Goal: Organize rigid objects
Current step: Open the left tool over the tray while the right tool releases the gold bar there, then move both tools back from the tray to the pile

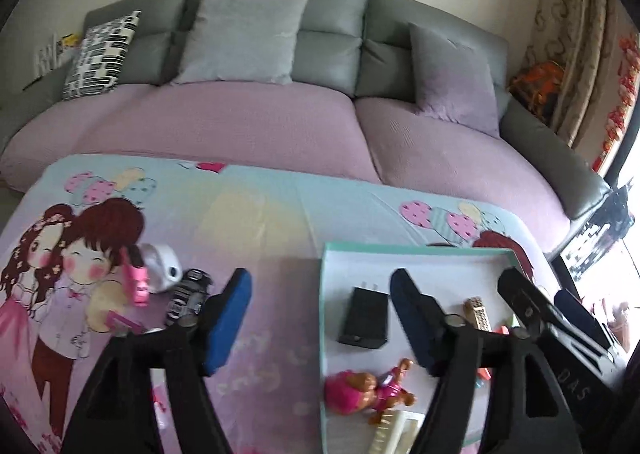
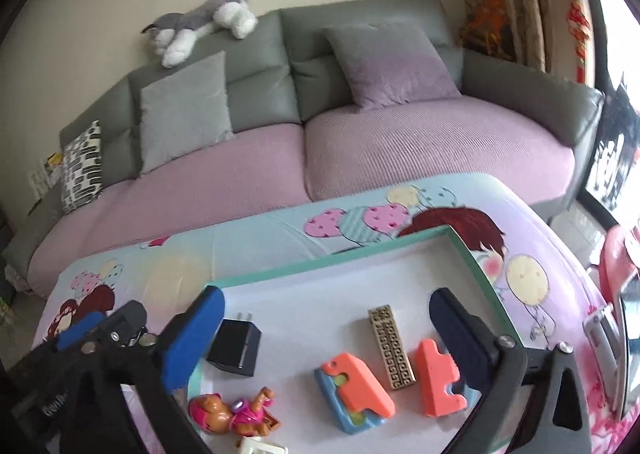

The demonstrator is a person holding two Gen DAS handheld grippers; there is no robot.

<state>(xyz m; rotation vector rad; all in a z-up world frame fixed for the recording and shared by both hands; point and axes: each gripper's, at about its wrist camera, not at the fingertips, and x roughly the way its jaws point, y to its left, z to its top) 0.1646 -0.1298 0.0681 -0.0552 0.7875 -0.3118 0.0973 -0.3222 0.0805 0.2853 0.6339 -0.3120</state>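
Nearest the lens, left wrist view: left gripper [image 1: 320, 294], jaws spread wide, nothing between the blue pads, hovering at frame centre over the left rim of the tray [image 1: 323, 294]. Probably poised between the loose items and the tray for the next pick.

Left third of the frame, on the cartoon-print cloth [image 1: 260, 222]: pink toy [image 1: 136, 282], white round object [image 1: 162, 266], dark can [image 1: 188, 294], lying close together outside the tray. Judged as still awaiting sorting.

Centre-right, inside the tray: black charger [image 1: 364, 318], prongs toward the sofa [image 1: 260, 54]; below it, pink figurine [image 1: 368, 388] at the lower edge.

Right wrist view, centre bottom: right gripper [image 2: 326, 328], likewise open wide and empty, held above the tray interior. Left to right between its fingers: charger, orange-and-blue block [image 2: 354, 394], patterned gold bar [image 2: 392, 346], orange block [image 2: 436, 378]. Spaced apart in a rough row, apparently to keep each graspable.
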